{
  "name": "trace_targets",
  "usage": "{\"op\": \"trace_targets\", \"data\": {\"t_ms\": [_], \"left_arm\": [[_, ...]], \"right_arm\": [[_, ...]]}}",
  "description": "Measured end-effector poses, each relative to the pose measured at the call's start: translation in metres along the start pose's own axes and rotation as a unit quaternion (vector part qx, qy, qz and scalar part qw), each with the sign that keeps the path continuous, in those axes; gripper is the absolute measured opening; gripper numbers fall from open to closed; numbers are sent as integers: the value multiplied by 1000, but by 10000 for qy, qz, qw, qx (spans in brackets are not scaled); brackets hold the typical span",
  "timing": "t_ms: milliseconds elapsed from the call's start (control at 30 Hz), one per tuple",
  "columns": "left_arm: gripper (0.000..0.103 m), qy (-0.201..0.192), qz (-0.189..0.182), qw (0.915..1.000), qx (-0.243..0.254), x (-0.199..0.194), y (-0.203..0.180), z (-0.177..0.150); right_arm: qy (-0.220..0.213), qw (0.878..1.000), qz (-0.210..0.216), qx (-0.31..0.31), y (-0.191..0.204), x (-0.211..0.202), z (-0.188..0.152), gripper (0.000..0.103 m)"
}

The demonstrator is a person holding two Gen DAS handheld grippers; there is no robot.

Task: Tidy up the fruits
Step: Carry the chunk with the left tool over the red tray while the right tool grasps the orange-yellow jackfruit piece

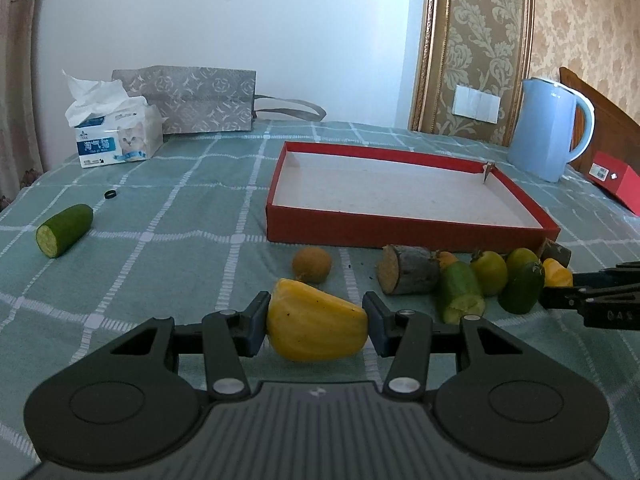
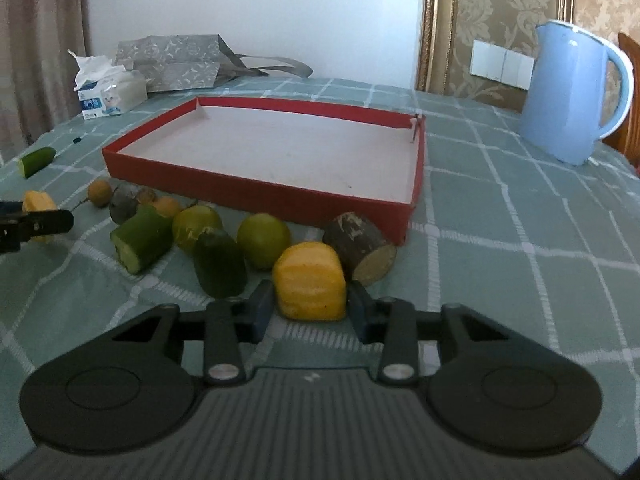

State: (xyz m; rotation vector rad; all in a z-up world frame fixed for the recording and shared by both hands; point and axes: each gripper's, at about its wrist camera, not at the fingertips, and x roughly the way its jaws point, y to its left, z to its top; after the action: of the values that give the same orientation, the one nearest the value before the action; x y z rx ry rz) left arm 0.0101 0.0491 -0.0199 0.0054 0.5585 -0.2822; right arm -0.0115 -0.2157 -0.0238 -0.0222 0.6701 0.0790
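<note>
the left gripper had its fingers pressed against both sides of a yellow fruit piece, low over the checked tablecloth. the right gripper had a second yellow chunk between its fingers; the left pad looked to touch it, but contact on the right could not be told. just beyond lay a loose row: a dark green piece, a cut green piece, two round green fruits, a brown log-like stub and a small brown round fruit. behind the row sat the red tray, with no fruit in it. only the left view showed a red box at the far right. a cucumber end lay well apart to the left, near a small black ring. farthest back stood a tissue pack, a grey bag and a blue kettle.
</note>
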Motion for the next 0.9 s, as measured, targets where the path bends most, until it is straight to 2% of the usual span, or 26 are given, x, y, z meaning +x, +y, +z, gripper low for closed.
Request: {"op": "trace_targets", "data": {"t_ms": [200,367,700,900], "left_arm": [[49,18,-18,10000,-18,2,1,0],[49,36,29,10000,-53,3,4,0],[49,-31,26,10000,-35,-3,2,8],[49,-105,-104,9998,96,2,-9,30]], "right_arm": [[-43,9999,-9,-105,1,5,1,37],[-86,9999,30,110,-3,0,0,37],[-511,9976,91,457,-15,-32,-3,37],[-732,9956,-29,591,-24,-41,-3,37]]}}
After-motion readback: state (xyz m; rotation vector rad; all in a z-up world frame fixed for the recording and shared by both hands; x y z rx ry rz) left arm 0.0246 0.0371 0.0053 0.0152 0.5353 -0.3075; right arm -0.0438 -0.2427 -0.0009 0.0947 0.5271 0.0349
